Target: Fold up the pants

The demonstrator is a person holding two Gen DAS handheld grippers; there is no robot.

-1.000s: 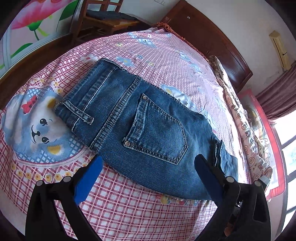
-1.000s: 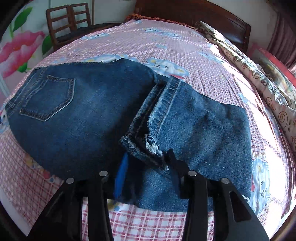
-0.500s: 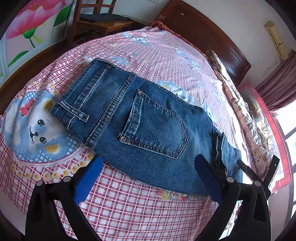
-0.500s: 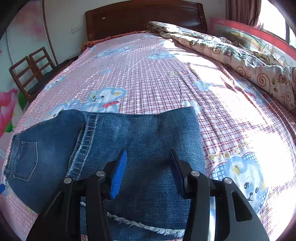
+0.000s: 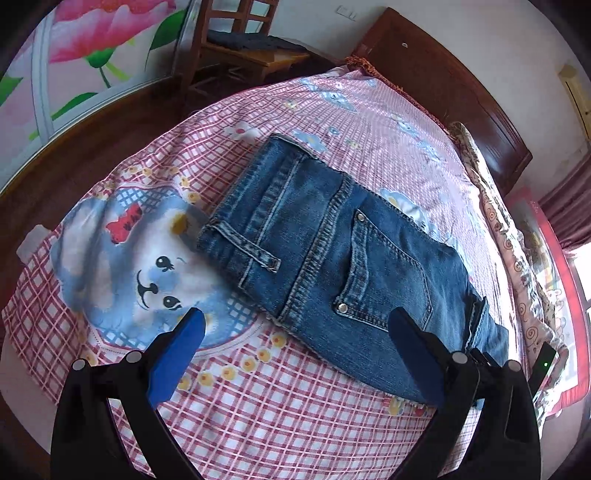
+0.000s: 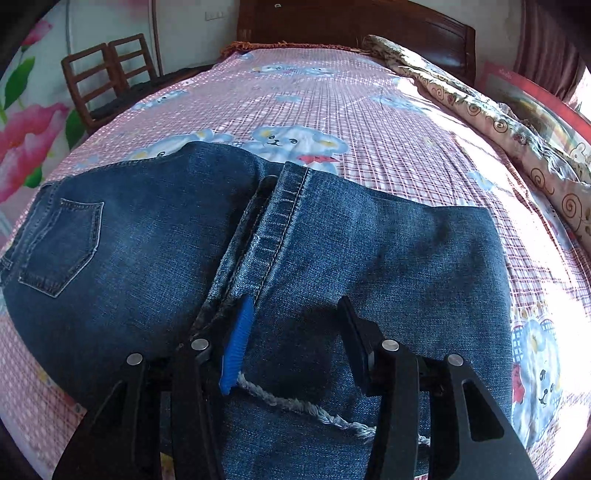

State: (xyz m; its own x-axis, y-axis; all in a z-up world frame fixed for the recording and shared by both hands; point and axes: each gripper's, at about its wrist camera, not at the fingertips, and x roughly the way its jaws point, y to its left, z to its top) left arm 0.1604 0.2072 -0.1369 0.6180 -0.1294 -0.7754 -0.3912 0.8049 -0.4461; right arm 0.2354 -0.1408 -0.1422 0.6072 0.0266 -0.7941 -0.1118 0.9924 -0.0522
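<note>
Pants (image 5: 332,266): one pair, folded; two tools open

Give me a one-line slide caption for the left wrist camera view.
Open left gripper hovers over folded blue jeans lying on a pink checked bedsheet with teddy bear prints.

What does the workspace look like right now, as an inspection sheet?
Surface: bed with pink checked bear-print sheet.
Job's things: jeans lie flat, back pocket up; leg end folded over, frayed hem near the right gripper.
Clutter: rolled quilt along the bed's far side.
Grippers: left gripper open, holding nothing; right gripper jaws apart over the denim, nothing pinched.
Cables: nothing seen.
Surroundings: wooden chair, headboard, flower mural, curtain.
</note>
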